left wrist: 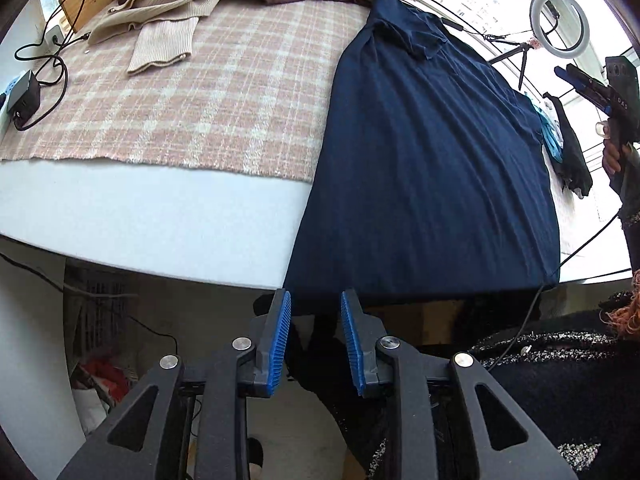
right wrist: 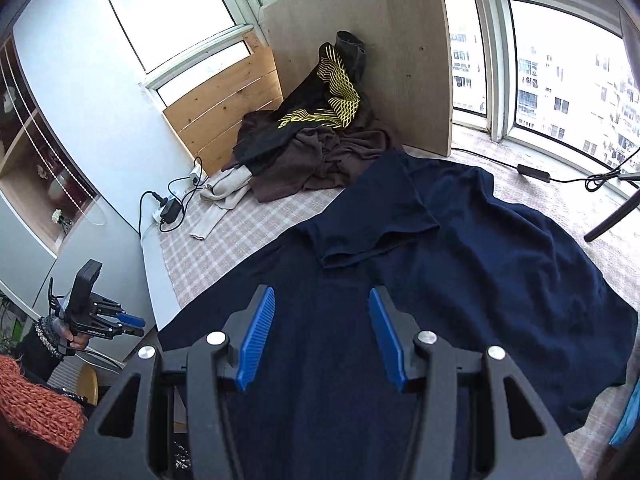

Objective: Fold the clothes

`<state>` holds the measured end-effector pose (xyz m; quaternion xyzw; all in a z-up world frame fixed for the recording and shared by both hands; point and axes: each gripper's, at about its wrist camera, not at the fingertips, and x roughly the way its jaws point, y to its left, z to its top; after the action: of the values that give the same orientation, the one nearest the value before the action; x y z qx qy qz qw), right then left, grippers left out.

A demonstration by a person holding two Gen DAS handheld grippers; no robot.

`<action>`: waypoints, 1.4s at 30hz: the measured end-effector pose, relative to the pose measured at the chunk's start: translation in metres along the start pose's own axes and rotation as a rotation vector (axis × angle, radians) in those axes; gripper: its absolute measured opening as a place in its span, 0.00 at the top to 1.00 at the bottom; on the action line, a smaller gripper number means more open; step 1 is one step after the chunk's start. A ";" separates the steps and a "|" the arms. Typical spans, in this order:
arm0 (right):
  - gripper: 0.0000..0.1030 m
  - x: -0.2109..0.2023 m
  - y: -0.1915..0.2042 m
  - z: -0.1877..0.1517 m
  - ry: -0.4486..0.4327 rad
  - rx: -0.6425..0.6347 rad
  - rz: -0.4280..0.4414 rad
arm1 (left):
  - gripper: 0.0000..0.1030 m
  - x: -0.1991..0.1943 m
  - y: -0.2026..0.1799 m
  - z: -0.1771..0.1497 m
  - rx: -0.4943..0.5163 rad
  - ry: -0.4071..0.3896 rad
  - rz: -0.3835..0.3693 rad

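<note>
My left gripper [left wrist: 314, 336] hangs off the table edge, jaws narrowly apart and empty. My right gripper [right wrist: 322, 336] hovers wider, empty, over the navy T-shirt [right wrist: 460, 280] spread on the plaid cloth [left wrist: 224, 100], one sleeve [right wrist: 372, 220] folded inward. I'd pinch both hem corners evenly, then fold toward the collar.

White lettering — "DAS" — is being shown on the right gripper [left wrist: 582, 80], and a small white brand line — too tiny to be read surely — on the left gripper [right wrist: 134, 326].
</note>
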<state>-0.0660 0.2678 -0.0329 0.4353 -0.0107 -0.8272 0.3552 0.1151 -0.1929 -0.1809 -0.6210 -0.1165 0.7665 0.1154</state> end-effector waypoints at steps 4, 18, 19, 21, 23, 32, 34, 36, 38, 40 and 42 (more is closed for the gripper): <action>0.52 -0.006 0.011 -0.042 0.045 0.017 -0.116 | 0.76 0.014 0.012 -0.016 -0.003 0.004 -0.031; 0.52 -0.135 -0.034 -0.311 0.040 0.628 -0.487 | 0.76 0.011 0.010 -0.012 0.113 0.010 -0.117; 0.52 -0.138 -0.034 -0.328 0.023 0.666 -0.472 | 0.76 0.010 0.007 -0.009 0.127 0.013 -0.115; 0.52 -0.140 -0.033 -0.358 -0.002 0.725 -0.452 | 0.76 0.009 0.001 -0.002 0.147 0.016 -0.109; 0.52 -0.132 -0.035 -0.375 0.003 0.736 -0.449 | 0.73 0.008 -0.006 0.005 0.160 0.013 -0.098; 0.52 -0.086 -0.051 -0.394 0.022 0.658 -0.337 | 0.67 0.017 -0.029 0.038 0.170 0.031 -0.062; 0.48 -0.076 -0.055 -0.395 0.037 0.640 -0.316 | 0.67 0.023 -0.030 0.044 0.148 0.044 -0.057; 0.46 -0.069 -0.057 -0.397 0.053 0.631 -0.288 | 0.66 0.028 -0.030 0.048 0.135 0.060 -0.056; 0.46 -0.063 -0.060 -0.399 0.064 0.628 -0.258 | 0.64 0.032 -0.032 0.052 0.140 0.066 -0.023; 0.46 -0.059 -0.061 -0.398 0.066 0.629 -0.228 | 0.63 0.034 -0.033 0.055 0.149 0.063 0.023; 0.47 -0.058 -0.061 -0.398 0.062 0.628 -0.196 | 0.60 0.034 -0.031 0.059 0.144 0.055 0.045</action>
<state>0.2096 0.4640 -0.2587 0.5474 -0.2125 -0.8001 0.1224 0.0519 -0.1549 -0.1904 -0.6343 -0.0439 0.7581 0.1453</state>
